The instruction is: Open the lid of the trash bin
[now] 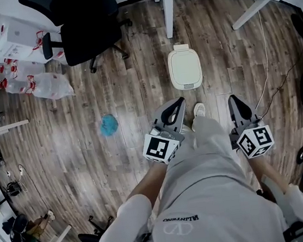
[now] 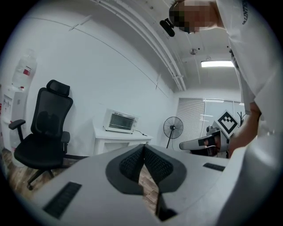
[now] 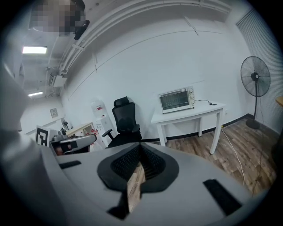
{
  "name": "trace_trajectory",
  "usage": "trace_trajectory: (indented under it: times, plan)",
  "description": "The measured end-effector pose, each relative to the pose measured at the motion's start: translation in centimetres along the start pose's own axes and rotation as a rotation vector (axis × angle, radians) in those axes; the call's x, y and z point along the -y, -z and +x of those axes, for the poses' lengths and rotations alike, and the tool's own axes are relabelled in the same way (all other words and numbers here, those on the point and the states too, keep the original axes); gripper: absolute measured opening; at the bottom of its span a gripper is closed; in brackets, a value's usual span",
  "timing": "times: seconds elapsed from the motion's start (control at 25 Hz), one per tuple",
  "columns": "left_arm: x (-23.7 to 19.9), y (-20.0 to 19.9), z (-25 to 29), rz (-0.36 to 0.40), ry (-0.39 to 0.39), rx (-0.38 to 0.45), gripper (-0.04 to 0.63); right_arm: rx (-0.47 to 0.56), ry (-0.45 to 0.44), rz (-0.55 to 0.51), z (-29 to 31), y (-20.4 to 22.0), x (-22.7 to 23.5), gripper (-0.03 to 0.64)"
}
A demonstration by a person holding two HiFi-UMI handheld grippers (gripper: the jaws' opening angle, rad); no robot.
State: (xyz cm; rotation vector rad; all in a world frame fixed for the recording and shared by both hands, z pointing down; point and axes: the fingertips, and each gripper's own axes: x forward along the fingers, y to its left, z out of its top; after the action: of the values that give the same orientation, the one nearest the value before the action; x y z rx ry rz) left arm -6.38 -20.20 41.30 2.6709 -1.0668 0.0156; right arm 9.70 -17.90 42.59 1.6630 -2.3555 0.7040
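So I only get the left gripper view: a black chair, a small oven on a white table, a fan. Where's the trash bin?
Observer: The head view shows the trash bin on the wooden floor, just ahead of the person's shoe, lid down.
Visitor: Are the tongs on it?
Observer: No. The left tongs and right tongs are both short of it, not touching.
Visitor: Is the right one holding anything?
Observer: The right gripper view shows the right tongs shut, with nothing between them.
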Motion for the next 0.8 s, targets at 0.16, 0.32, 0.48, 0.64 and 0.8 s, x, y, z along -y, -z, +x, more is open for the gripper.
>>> trace_trajectory:
  times: [0.16, 0.32, 0.48, 0.64, 0.8]
  plan:
    - [-0.5, 0.4, 1.6, 0.001, -0.008, -0.016, -0.003, -0.020, -0.013, 0.010, 1.3, 0.1, 0.9, 0.017]
    - [-1.0, 1.4, 3.7, 0.002, -0.037, -0.040, -0.003, -0.057, -0.044, 0.023, 3.2, 0.8, 2.4, 0.017]
    - [-1.6, 3.5, 6.5, -0.008, -0.075, -0.085, -0.003, -0.109, -0.108, 0.037, 6.0, 2.1, 3.4, 0.017]
    - [-2.3, 7.3, 9.8, -0.006, -0.111, -0.154, -0.003, -0.165, -0.156, 0.060, 9.1, 4.1, 5.1, 0.017]
    - [-3.2, 11.6, 12.5, -0.025, -0.168, -0.225, -0.003, -0.240, -0.177, 0.076, 12.2, 7.4, 7.4, 0.017]
